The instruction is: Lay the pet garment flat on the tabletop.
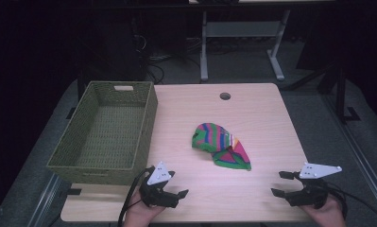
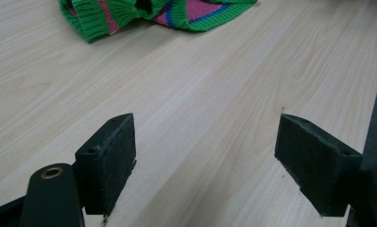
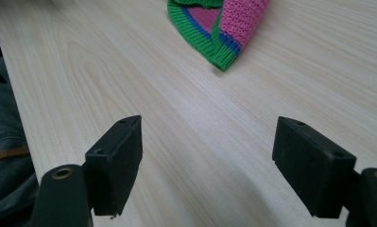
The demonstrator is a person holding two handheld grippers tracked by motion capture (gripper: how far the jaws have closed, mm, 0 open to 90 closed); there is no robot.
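The knitted cloth (image 1: 220, 145) is crumpled, with green, pink and blue stripes. The left gripper (image 1: 171, 184) and the right gripper (image 1: 279, 183) are both wide open, holding nothing.

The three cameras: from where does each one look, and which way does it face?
High view: above the near table edge, facing forward and down; both hands, left gripper, right gripper.
Left gripper view: on that gripper, low over the table; its open jaws.
Right gripper view: likewise; its open jaws.
Shared: all see the striped knit cloth.
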